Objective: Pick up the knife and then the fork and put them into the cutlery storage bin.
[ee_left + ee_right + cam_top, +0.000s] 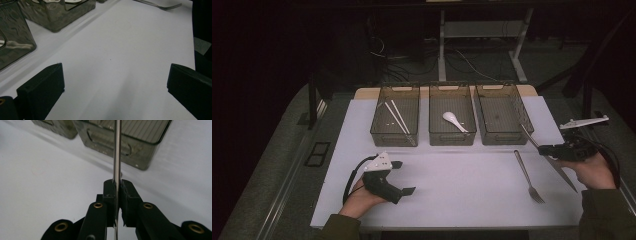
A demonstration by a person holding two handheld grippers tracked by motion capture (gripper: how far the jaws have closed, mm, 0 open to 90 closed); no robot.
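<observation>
A person's left hand rests the black left gripper [402, 177] on the white table top [462, 185], its jaws spread wide with nothing between them. To the right, a silver metal fork [528, 176] lies flat on the table. The black right gripper [543, 149] is raised at the right edge, jaws clenched on a thin silver metal knife [116, 155] just before the rightmost of 3 smoky clear plastic bins [502, 116]; the others hold white chopsticks [398, 118] and a white spoon [454, 121]
</observation>
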